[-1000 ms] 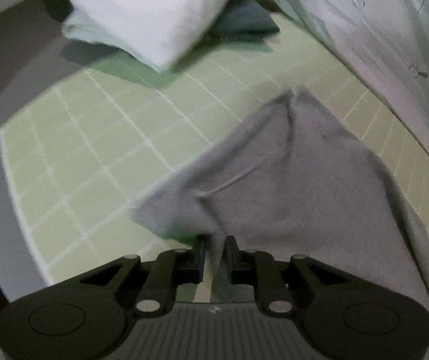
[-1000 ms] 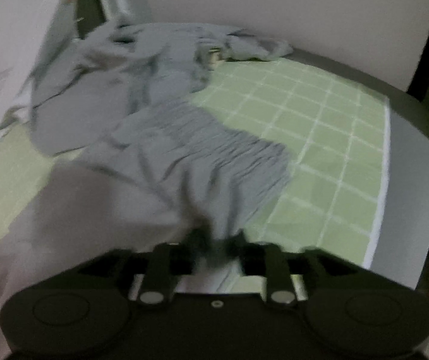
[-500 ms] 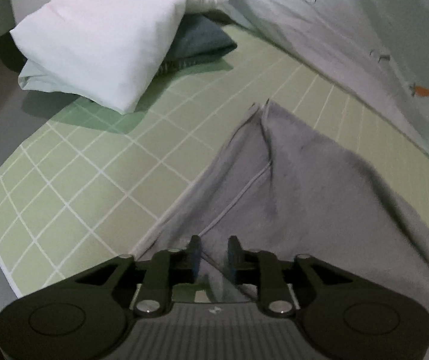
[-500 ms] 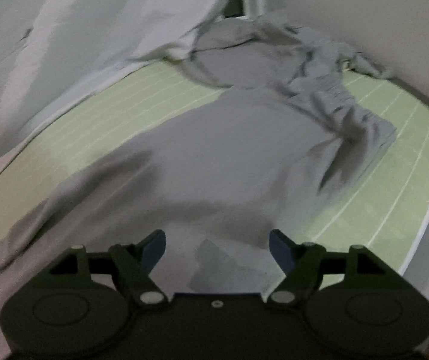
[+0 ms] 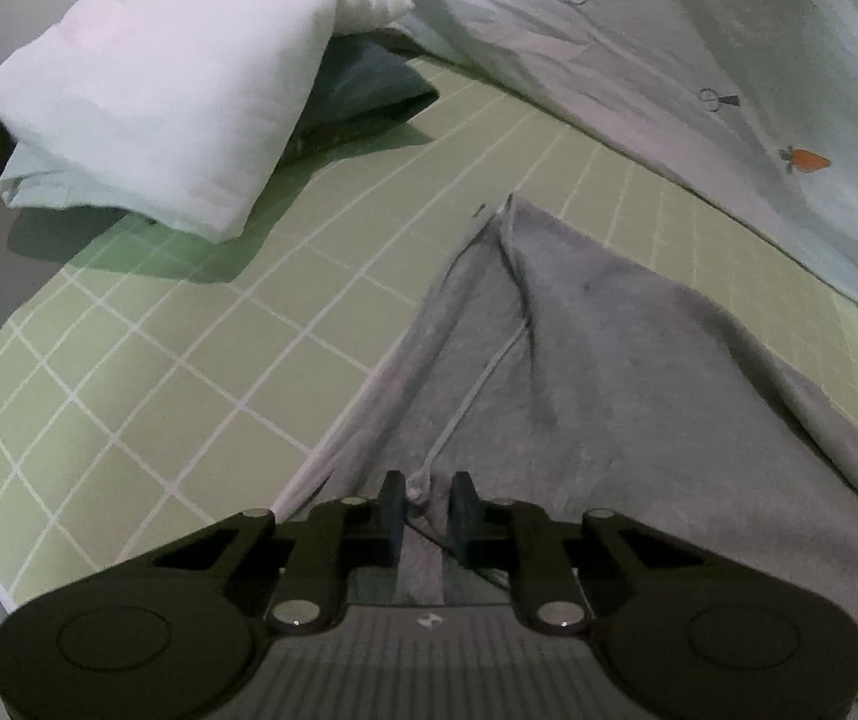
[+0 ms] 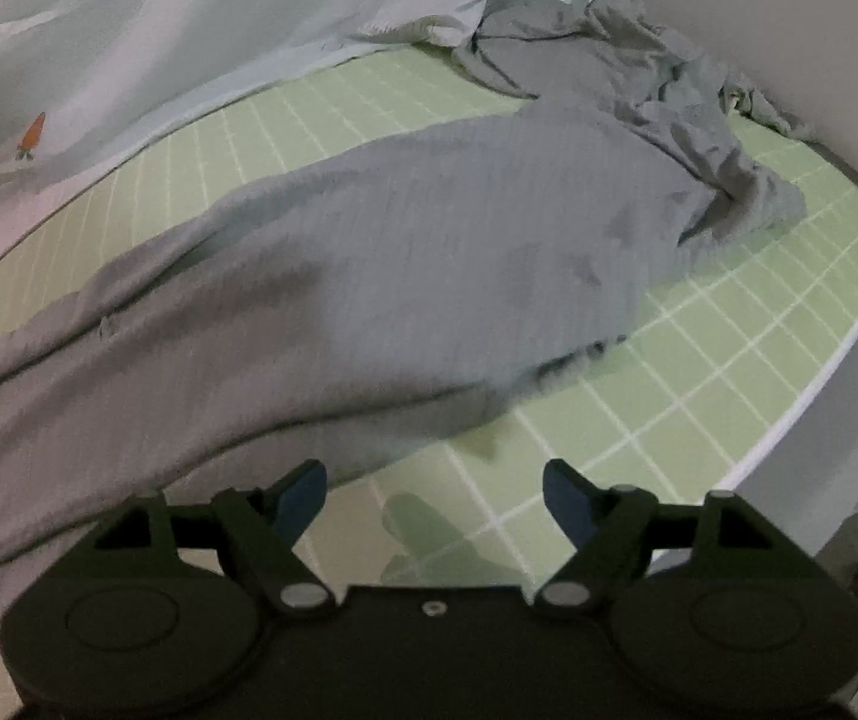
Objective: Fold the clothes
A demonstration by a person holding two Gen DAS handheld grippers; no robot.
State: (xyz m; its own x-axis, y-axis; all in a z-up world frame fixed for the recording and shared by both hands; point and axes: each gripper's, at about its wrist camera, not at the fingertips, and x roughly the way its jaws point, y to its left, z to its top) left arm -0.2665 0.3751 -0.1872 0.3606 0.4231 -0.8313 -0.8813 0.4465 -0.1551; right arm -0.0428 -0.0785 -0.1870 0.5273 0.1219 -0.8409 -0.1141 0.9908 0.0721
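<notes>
A long grey garment (image 5: 609, 372) lies stretched across the green checked sheet (image 5: 159, 360). My left gripper (image 5: 429, 483) stands at its near end. Its jaws are closing, with a raised fold of the grey cloth pinched between the pads. In the right wrist view the same garment (image 6: 429, 240) runs from lower left to a crumpled end at upper right. My right gripper (image 6: 434, 471) hangs wide open over bare sheet (image 6: 699, 360), just in front of the garment's near edge, with nothing between its fingers.
A white pillow (image 5: 177, 90) lies on a dark one (image 5: 369, 90) at the far left. A pale quilt with a carrot print (image 5: 699, 30) (image 6: 129, 30) lines the far side. More crumpled grey clothes (image 6: 609, 42) sit by the wall. The bed's edge (image 6: 837, 360) curves down the right.
My right gripper let go of the grey cloth, opened wide and swung sideways along the garment. My left gripper stayed in place, rolled a little, and loosened then tightened on the fold.
</notes>
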